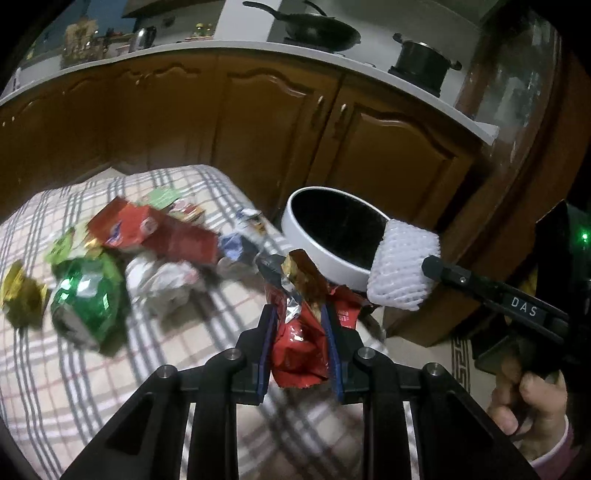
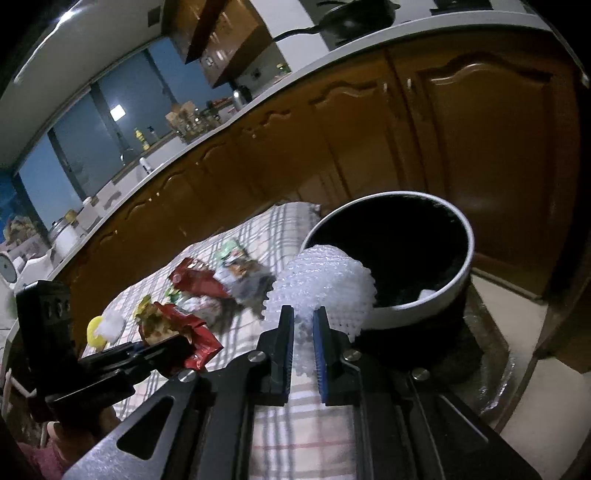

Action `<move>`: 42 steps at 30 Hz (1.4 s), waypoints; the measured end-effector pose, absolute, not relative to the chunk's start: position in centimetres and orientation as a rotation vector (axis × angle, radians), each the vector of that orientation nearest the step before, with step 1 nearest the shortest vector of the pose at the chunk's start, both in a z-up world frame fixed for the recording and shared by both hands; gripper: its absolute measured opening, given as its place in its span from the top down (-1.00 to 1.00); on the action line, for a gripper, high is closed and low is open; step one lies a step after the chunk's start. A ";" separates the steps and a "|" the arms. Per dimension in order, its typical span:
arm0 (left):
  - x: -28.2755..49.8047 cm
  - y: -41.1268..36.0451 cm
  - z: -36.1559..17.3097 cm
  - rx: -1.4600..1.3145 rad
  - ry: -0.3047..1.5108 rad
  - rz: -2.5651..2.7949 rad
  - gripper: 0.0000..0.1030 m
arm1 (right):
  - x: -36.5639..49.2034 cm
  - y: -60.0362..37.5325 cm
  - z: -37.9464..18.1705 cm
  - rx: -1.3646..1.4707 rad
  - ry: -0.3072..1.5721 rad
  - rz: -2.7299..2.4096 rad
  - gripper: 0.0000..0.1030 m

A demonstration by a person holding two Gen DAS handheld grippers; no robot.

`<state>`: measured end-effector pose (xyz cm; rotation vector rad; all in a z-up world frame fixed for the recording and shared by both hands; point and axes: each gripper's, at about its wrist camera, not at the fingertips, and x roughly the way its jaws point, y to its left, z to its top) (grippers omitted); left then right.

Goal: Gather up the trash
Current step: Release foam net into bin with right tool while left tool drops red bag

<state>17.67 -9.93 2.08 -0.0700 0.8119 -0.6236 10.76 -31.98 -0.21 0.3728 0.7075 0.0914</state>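
My left gripper point(image 1: 298, 314) is shut on a crumpled red and gold foil wrapper point(image 1: 301, 350), held above the checked tablecloth. My right gripper point(image 2: 303, 315) is shut on a white foam net sleeve point(image 2: 321, 288), which hangs at the rim of the white bin with a black inside point(image 2: 469, 254). In the left wrist view the same foam net point(image 1: 402, 266) sits at the tip of the right gripper point(image 1: 430, 264), just right of the bin point(image 1: 295, 229). In the right wrist view the red wrapper point(image 2: 184, 336) shows in the left gripper point(image 2: 181, 341), low on the left.
Several wrappers lie on the tablecloth point(image 1: 74, 369): a green foil one point(image 1: 88, 295), a red packet point(image 1: 162, 232), crumpled white paper point(image 1: 162, 284), a gold one point(image 1: 20, 291). Brown cabinets point(image 1: 258, 122) and a white counter with a pan point(image 1: 314, 29) and pot point(image 1: 421, 55) stand behind. A hand point(image 1: 528, 402) holds the right gripper.
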 end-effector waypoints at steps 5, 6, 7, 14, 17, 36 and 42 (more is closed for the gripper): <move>19.3 -12.1 2.4 -0.046 0.802 -0.631 0.54 | 11.4 -33.6 0.1 0.367 0.697 0.063 0.80; 19.4 -12.4 2.4 -0.041 0.799 -0.633 0.54 | 11.6 -33.9 0.1 0.366 0.695 0.059 0.80; 19.7 -12.9 2.5 -0.034 0.797 -0.635 0.54 | 11.7 -34.1 0.1 0.366 0.694 0.056 0.80; 22.0 -16.1 2.3 0.005 0.801 -0.629 0.54 | 12.7 -36.5 0.0 0.357 0.696 0.025 0.80; 22.9 -17.4 2.2 0.019 0.803 -0.626 0.54 | 13.4 -37.2 -0.1 0.347 0.704 0.016 0.80; 28.0 -23.4 0.8 0.082 0.852 -0.613 0.50 | 17.2 -40.1 -1.5 0.294 0.779 -0.010 0.80; 29.6 -24.7 -0.1 0.105 0.873 -0.599 0.42 | 18.4 -40.8 -2.3 0.280 0.814 -0.019 0.79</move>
